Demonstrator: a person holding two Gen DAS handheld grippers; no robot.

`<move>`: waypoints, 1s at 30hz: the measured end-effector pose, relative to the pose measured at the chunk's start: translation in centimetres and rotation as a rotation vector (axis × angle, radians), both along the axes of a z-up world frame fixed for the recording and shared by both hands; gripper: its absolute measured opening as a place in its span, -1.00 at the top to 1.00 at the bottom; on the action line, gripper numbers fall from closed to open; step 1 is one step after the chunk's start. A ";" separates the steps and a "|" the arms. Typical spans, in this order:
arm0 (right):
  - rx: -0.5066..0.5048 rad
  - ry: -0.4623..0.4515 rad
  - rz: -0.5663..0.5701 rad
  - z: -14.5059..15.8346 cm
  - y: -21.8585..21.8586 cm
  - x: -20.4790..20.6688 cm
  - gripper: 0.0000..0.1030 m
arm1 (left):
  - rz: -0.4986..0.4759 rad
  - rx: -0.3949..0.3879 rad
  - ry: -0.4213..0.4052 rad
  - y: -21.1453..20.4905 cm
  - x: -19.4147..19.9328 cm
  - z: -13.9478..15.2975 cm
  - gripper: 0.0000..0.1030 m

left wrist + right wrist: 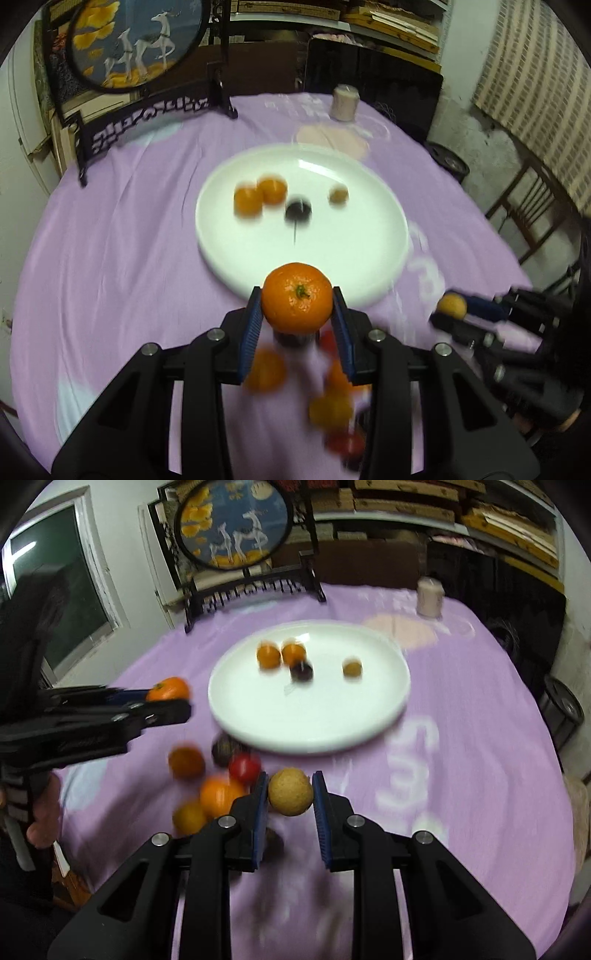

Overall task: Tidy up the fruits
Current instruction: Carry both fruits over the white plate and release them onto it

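Left gripper (297,314) clamps mandarin (297,297), near edge of white plate (332,280). Right gripper (290,794) clamps tan round fruit (290,791). Risk: round fruits roll off plate if released high.

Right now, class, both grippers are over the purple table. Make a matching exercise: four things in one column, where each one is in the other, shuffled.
Things:
1. tangerine
2. tan round fruit
3. dark plum
4. red fruit

Places:
A. on the white plate
B. between the left gripper fingers
C. on the cloth, off the plate
D. between the right gripper fingers

Pairs: 1-B, 2-D, 3-A, 4-C
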State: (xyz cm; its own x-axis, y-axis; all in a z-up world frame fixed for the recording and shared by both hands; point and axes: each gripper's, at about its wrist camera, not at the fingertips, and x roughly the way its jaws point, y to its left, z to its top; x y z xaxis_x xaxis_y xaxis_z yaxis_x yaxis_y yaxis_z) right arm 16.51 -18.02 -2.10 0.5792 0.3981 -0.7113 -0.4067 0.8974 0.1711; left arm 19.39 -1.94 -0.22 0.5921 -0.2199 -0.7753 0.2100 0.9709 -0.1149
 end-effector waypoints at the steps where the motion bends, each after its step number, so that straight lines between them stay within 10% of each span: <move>1: -0.001 -0.003 0.002 0.2 0.3 1.3 0.54 | 0.003 -0.007 0.004 -0.1 1.4 0.3 0.29; 10: -0.035 0.079 0.008 -2.7 2.8 13.4 0.54 | 0.060 -0.007 0.087 -1.1 12.0 -2.6 0.29; 21: -0.083 0.121 0.011 -5.3 3.6 16.0 0.51 | 0.092 -0.007 0.130 -0.1 13.9 -5.1 0.25; 25: -0.127 0.059 -0.017 -3.9 3.6 14.8 -0.19 | 0.121 -0.001 0.106 0.4 13.4 -4.3 -0.31; 30: -0.180 0.007 -0.023 -1.7 2.4 10.0 -0.40 | 0.127 -0.021 0.052 2.0 9.2 -2.0 -0.66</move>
